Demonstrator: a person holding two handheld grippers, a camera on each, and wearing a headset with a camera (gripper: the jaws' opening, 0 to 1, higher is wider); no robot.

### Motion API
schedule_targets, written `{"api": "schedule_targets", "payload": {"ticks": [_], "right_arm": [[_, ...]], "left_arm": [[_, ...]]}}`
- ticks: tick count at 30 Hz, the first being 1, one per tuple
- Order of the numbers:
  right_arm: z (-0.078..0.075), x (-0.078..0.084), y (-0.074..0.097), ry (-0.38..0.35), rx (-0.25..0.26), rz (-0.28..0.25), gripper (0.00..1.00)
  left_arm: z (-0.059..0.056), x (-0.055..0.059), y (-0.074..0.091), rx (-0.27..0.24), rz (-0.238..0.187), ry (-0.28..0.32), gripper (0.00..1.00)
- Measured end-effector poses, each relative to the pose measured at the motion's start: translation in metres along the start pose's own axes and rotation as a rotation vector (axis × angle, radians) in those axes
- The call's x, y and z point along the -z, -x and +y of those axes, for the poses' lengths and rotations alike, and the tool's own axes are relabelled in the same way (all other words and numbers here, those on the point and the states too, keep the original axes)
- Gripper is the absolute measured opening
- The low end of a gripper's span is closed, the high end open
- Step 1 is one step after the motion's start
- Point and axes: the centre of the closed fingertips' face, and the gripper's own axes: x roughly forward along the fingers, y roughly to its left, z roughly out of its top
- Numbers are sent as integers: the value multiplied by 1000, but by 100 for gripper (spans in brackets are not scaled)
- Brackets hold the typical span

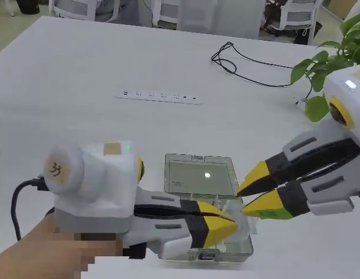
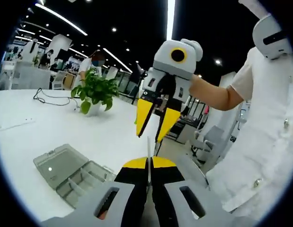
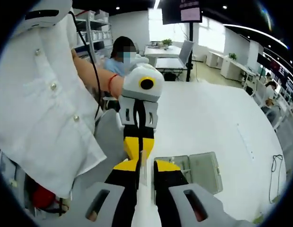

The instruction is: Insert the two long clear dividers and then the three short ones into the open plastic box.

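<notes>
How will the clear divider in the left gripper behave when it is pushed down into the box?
The clear divider looks very thin edge-on, so it probably flexes if pushed off-line. Its smooth plastic may slip in the left gripper, which pinches just one end. Thin and clear, it is likely light.

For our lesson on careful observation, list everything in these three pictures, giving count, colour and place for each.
table: one, white, under everything.
plastic box: one, clear, open with its lid laid back, at the near edge of the table.
clear divider: one, clear, seen edge-on, held in the left tongs.
power strip: one, white, mid-table.
cable: one, black, far right of the table.
plant: one, green, at the right edge of the table.
chairs: several, pale, beyond the table.
left tongs: one, yellow-tipped, over the box, shut on the divider.
right tongs: one, yellow-tipped, coming from the right, open around the divider.
shirt: one, white, on the person.
</notes>
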Motion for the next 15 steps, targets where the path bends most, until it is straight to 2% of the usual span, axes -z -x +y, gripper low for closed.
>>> {"api": "schedule_targets", "payload": {"ticks": [2,4,5,10,15], "right_arm": [[5,0,-1,-11,-33,-6,11],[9,-1,-3,-23,-56,-13,9],[14,-1,-3,-30,-81,-16,9],[21,0,-6,-41,-122,-13,7],[25,2,-7,-49,-138,-12,4]], "left_arm": [[-2,1,0,12,3,-12,0],[-5,2,1,29,8,-49,0],[-6,2,1,34,9,-37,0],[-11,-1,1,61,4,-53,0],[-13,-2,1,69,3,-62,0]]}}
